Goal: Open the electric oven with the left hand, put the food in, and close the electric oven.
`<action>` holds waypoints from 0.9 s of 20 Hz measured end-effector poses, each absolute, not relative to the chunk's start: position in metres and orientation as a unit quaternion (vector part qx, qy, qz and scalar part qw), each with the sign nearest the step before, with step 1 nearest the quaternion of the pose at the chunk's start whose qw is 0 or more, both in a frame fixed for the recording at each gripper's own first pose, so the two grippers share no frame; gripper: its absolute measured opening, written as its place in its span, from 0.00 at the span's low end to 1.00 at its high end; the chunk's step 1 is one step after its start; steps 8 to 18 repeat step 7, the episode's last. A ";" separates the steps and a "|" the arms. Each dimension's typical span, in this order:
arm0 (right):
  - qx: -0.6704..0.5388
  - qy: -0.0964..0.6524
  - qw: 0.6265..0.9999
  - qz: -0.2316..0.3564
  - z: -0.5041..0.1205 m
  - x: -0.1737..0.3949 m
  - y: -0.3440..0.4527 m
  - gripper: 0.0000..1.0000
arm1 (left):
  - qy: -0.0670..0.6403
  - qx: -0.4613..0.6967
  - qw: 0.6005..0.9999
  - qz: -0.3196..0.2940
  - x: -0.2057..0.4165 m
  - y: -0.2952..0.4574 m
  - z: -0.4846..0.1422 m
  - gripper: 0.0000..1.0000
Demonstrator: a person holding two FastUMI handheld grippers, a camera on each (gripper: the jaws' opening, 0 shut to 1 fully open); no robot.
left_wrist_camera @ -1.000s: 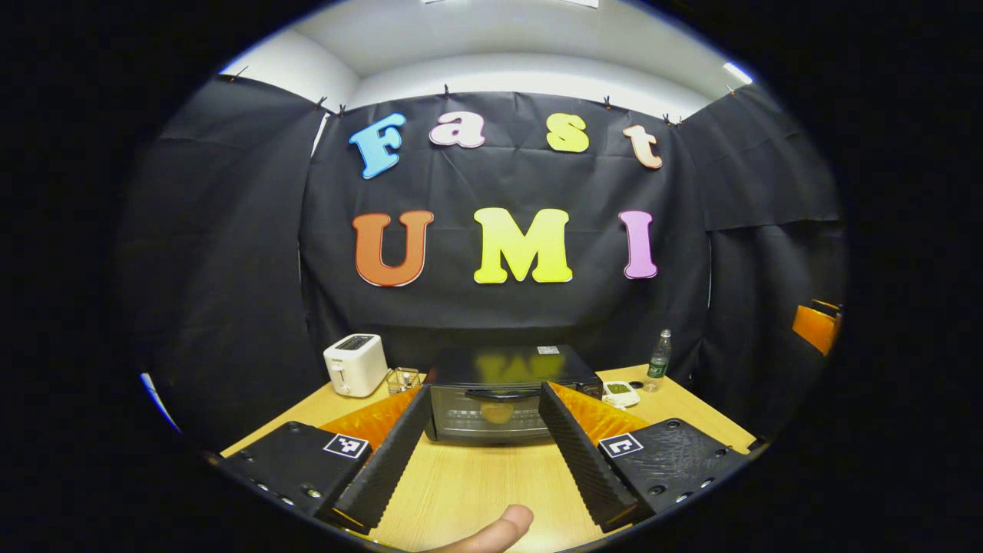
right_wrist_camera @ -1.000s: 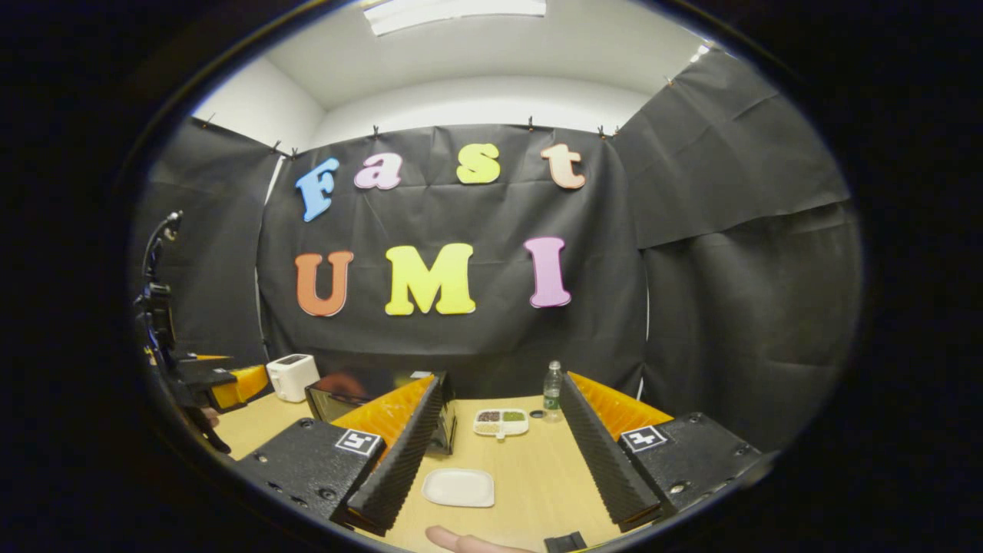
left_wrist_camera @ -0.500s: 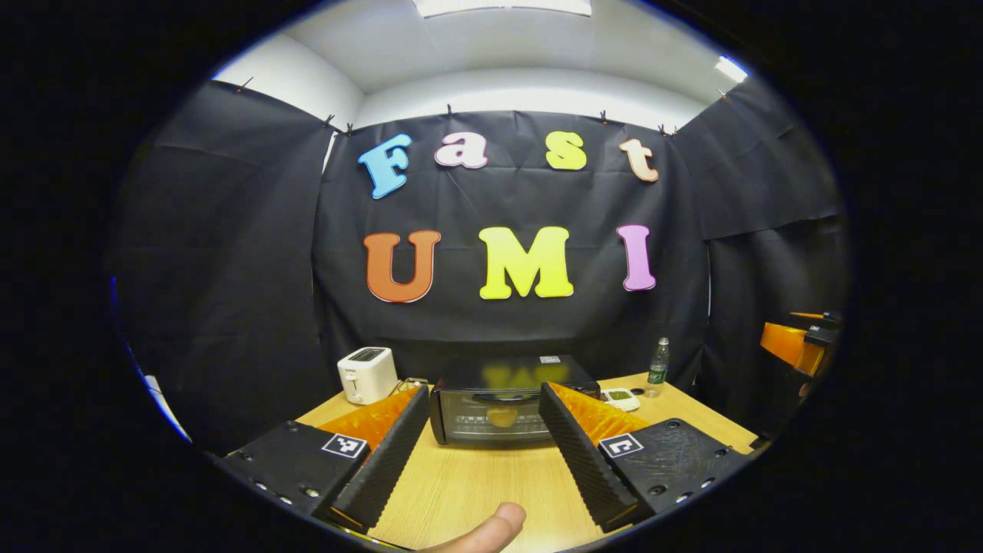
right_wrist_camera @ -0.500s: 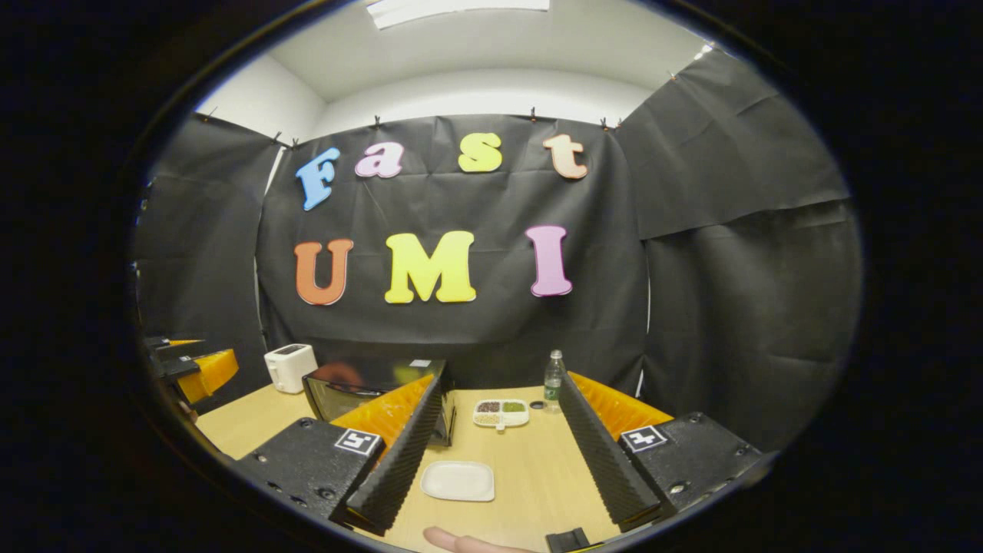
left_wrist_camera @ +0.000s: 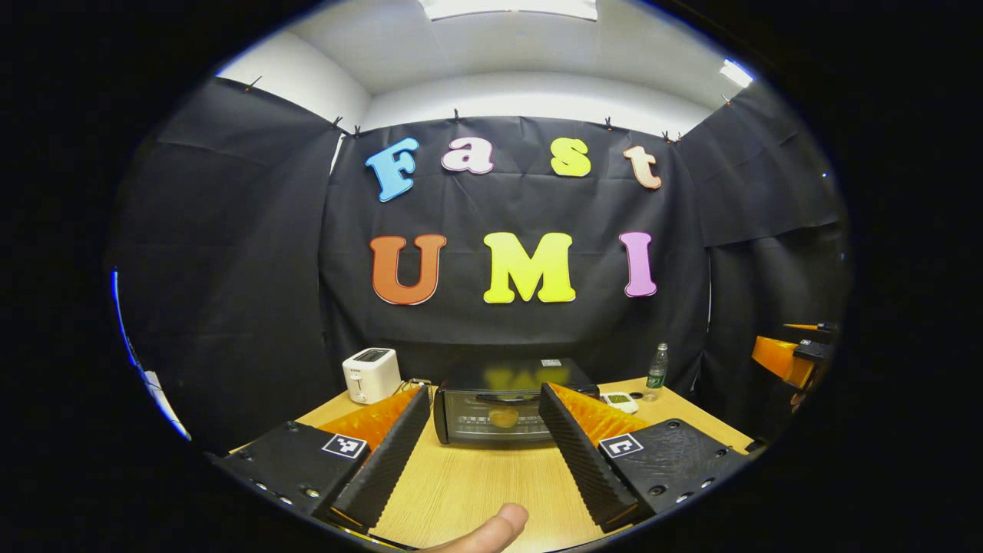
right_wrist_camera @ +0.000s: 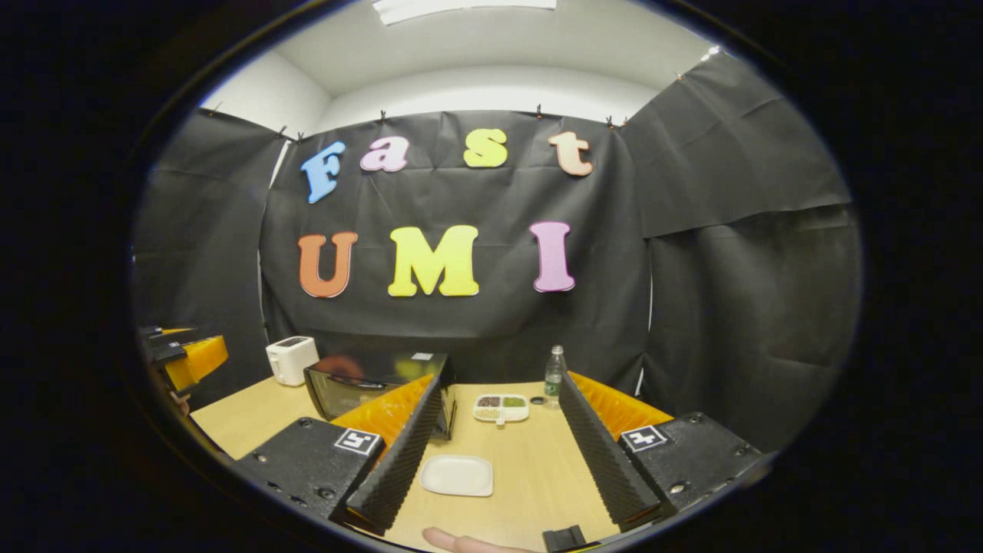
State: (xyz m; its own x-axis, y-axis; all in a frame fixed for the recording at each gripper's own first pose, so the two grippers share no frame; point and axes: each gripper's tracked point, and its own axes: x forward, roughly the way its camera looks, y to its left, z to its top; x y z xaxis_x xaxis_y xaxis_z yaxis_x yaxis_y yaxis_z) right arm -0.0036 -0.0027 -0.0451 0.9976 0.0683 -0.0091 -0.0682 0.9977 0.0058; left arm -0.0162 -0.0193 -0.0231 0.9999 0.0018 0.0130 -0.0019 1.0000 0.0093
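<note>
Electric oven point(left_wrist_camera: 503, 405) dead ahead of left gripper point(left_wrist_camera: 482, 449), framed between spread, empty fingers; door shut, handle point(left_wrist_camera: 503, 396) long axis crosswise. Yellowish food apparently inside already. Right gripper point(right_wrist_camera: 495, 457) wide open, empty, above white plate point(right_wrist_camera: 458, 475) on desk point(right_wrist_camera: 530, 476), oven off to its left.

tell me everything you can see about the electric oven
The electric oven is a small black box, metal by the look of it, with a glossy top that mirrors the wall. Its glass door is shut, a dark bar handle runs across the door's upper edge, and something round and yellowish shows through the glass. It stands upright on the wooden table, toward the back, between the white toaster and a compartment dish. Nothing grips it; the left gripper points at it with jaws open, well short.
</note>
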 end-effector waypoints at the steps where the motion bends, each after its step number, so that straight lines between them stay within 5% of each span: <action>1: 0.002 0.004 0.999 0.035 -0.046 -0.006 -0.003 0.98 | -0.011 0.001 1.000 0.000 -0.017 -0.020 -0.021 0.94; 18: -0.001 0.000 1.000 0.025 -0.044 -0.021 -0.015 0.98 | -0.019 -0.013 1.000 -0.017 -0.031 -0.029 -0.015 0.94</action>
